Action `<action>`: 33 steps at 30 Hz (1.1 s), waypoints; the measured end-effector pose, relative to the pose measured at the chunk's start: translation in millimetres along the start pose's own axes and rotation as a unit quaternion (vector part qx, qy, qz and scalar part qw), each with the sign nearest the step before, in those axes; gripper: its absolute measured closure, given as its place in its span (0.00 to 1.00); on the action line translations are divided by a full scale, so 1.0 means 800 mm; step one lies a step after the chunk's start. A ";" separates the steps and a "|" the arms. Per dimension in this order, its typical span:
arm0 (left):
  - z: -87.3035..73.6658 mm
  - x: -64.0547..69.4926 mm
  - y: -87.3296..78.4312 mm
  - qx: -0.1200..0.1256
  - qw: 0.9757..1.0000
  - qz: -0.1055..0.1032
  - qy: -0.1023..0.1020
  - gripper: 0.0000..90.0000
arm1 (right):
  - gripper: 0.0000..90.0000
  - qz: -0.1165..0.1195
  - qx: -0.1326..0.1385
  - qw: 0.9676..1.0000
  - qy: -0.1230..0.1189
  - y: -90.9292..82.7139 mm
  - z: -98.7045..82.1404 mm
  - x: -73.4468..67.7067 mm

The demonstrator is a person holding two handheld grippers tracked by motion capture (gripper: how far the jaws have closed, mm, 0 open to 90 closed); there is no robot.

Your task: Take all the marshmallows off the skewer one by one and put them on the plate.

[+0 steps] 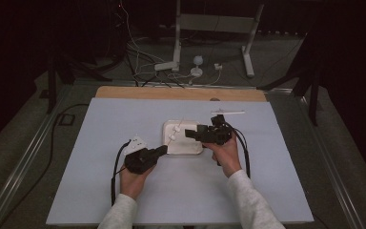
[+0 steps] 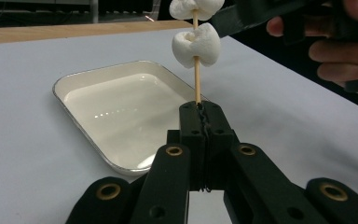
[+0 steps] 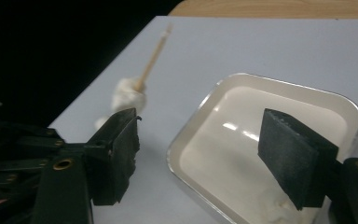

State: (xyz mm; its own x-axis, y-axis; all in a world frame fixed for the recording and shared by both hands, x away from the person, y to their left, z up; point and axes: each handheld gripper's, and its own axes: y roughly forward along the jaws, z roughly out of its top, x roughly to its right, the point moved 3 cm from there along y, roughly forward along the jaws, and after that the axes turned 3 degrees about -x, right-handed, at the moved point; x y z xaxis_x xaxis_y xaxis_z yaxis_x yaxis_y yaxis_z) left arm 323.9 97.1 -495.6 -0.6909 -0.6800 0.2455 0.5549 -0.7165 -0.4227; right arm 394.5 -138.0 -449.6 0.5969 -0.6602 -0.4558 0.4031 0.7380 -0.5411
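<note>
Above the shallow white enamel tray [image 2: 88,88] on the counter, the left tool [image 2: 200,112] pinches a thin, brittle wooden skewer [image 2: 197,81] whose soft white marshmallows [image 2: 196,44] squash easily, the right tool [image 3: 200,158] spread.

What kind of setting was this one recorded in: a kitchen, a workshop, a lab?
Most likely a lab or recording studio, not a kitchen. The table has a plain pale cover and stands among dark curtains; loose cables and a white stand base lie on the floor behind it. A white tray sits on the table.
</note>
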 end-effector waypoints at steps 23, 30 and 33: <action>0.001 0.012 0.003 0.007 1.000 -0.016 0.015 1.00 | 0.74 0.100 -0.021 0.994 0.047 0.025 0.003 -0.027; 0.001 0.012 0.004 0.007 1.000 -0.019 0.021 1.00 | 0.85 0.095 -0.011 0.995 0.033 0.018 0.006 -0.032; 0.002 0.012 0.002 0.009 1.000 -0.018 0.024 1.00 | 0.86 0.095 -0.008 0.995 0.033 0.016 0.008 -0.032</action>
State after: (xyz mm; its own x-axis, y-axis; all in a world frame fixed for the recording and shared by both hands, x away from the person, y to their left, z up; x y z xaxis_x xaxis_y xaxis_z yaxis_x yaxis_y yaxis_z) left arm 318.7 89.0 -492.7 -0.7314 -0.6462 0.2178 0.5374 -0.7428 -0.3994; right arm 389.1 -110.7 -440.8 0.6141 -0.5177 -0.5957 0.2766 0.8481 -0.4520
